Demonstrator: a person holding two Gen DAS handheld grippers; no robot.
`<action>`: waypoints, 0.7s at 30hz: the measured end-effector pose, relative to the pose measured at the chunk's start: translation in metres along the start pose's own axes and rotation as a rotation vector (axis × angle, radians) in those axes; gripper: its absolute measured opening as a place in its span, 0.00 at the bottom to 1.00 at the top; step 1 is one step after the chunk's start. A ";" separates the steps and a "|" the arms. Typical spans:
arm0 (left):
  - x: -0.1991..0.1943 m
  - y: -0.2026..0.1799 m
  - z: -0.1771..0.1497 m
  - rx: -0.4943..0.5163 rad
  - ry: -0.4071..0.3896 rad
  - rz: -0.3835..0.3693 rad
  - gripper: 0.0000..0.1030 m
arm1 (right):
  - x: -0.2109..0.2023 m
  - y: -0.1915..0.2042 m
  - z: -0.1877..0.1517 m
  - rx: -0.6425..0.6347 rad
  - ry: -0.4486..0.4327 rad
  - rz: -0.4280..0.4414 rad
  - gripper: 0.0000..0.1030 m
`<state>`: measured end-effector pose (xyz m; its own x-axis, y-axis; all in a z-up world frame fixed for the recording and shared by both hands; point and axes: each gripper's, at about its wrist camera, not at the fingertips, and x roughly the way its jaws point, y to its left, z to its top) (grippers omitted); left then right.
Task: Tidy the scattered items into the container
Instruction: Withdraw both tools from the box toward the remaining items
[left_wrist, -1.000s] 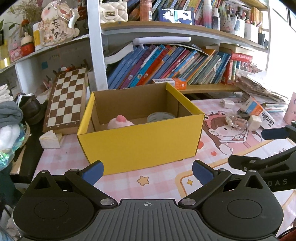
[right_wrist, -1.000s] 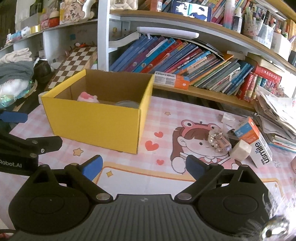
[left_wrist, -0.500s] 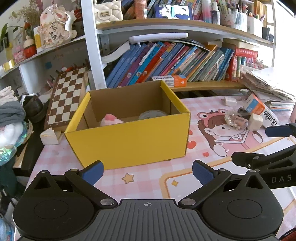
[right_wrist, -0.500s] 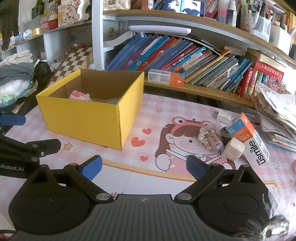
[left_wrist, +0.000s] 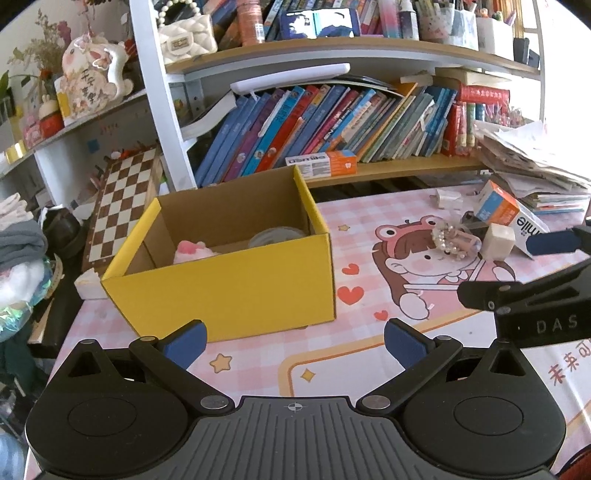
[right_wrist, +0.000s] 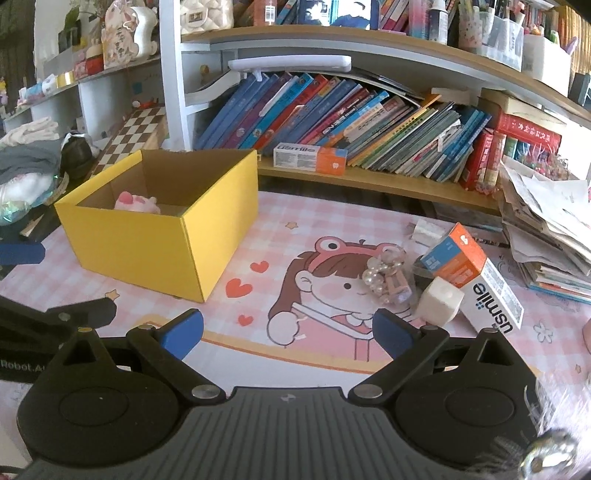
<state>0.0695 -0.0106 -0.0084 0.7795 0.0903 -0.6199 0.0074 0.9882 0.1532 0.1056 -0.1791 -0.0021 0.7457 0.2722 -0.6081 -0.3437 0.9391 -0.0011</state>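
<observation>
My right claw (right_wrist: 286, 330) is apart and empty; I should approach the pearl clip (right_wrist: 384, 275) slowly, fingers straddling it.

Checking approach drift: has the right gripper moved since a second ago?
Yes. The right gripper has shifted right, toward the bead bracelet; the yellow box slid leftward in its view.

We look low across the tabletop (left_wrist: 258, 354) from both wrists toward the bookshelf (right_wrist: 369, 177), sharing the yellow box (left_wrist: 236, 288), probably from nearby.
</observation>
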 end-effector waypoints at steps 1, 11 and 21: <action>0.000 -0.003 0.000 0.002 0.002 0.004 1.00 | 0.000 -0.002 0.000 -0.005 -0.004 0.000 0.96; 0.005 -0.032 0.004 0.012 0.023 0.028 1.00 | -0.001 -0.027 -0.002 -0.033 -0.024 0.010 0.97; 0.013 -0.060 0.009 0.064 0.048 0.020 1.00 | 0.003 -0.056 -0.007 0.014 -0.011 0.010 0.97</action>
<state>0.0852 -0.0701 -0.0189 0.7490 0.1177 -0.6521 0.0333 0.9762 0.2143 0.1232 -0.2321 -0.0099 0.7487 0.2841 -0.5989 -0.3434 0.9391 0.0162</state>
